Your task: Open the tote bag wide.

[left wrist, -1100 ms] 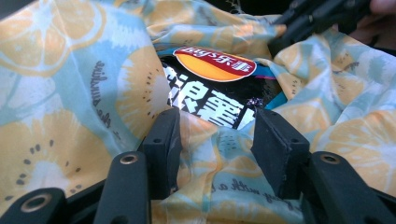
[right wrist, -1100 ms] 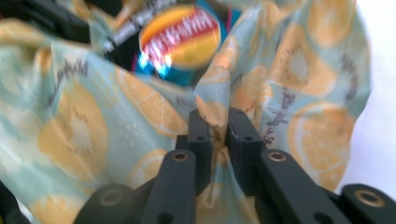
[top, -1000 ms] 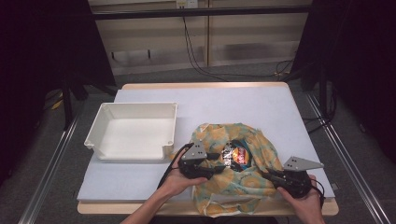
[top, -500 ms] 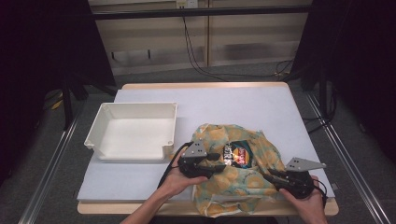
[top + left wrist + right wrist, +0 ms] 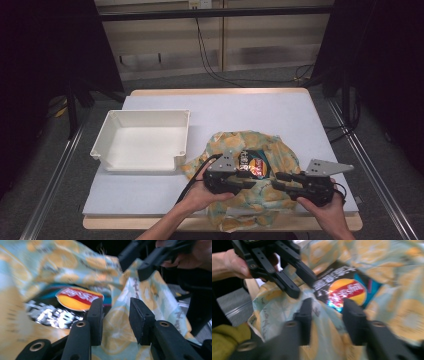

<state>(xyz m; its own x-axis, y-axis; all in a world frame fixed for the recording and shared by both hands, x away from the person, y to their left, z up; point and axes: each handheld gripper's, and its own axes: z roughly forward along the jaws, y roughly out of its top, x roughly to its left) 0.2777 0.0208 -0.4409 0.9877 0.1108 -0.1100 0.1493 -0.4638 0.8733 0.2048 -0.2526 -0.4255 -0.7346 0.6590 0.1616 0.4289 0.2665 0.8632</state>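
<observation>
White table: chip bag lies slantwise in cloth.

White tray blocks left; table beyond lies free.

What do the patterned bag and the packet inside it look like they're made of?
The patterned bag looks like soft woven cloth, matte: it lies crumpled in loose folds, with an orange-and-teal print. The packet inside its mouth looks like glossy plastic or foil film: bright glare breaks up on its dark printed face in the left gripper view. Neither can be told for certain.
</observation>
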